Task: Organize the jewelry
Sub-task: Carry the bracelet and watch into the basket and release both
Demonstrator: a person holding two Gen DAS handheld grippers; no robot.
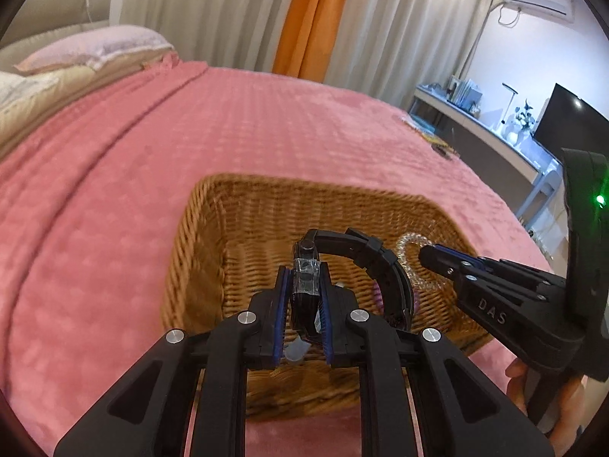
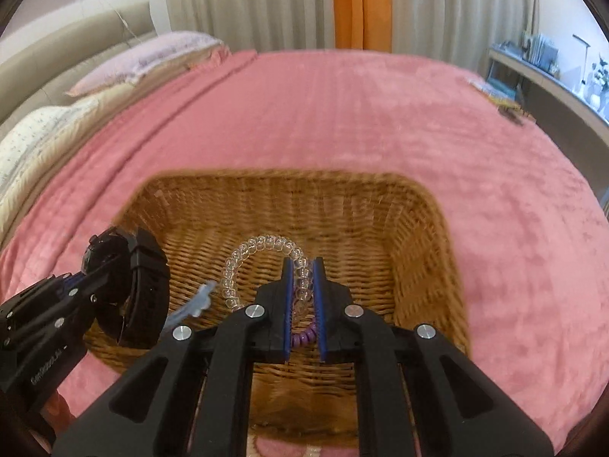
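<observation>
A woven wicker basket [image 1: 213,251] [image 2: 418,236] sits on the pink bedspread. My left gripper [image 1: 304,278] is shut on a black wristwatch [image 1: 365,255], held over the basket's near left side; in the right wrist view the watch [image 2: 144,285] hangs at the left in that gripper [image 2: 89,266]. My right gripper [image 2: 302,270] is shut on a clear beaded bracelet [image 2: 247,251] above the basket's middle; the left wrist view shows this bracelet [image 1: 409,262] at the right gripper [image 1: 424,255]. A purple coil band [image 2: 304,337] and a pale blue clip [image 2: 198,301] lie in the basket.
The pink bedspread [image 1: 190,133] stretches far to the left and back. Pillows [image 1: 87,49] lie at the bed's head. Small items [image 2: 510,108] rest at the bed's far right edge. A shelf with a dark screen [image 1: 574,122] runs along the right wall. A hand [image 1: 517,377] shows at lower right.
</observation>
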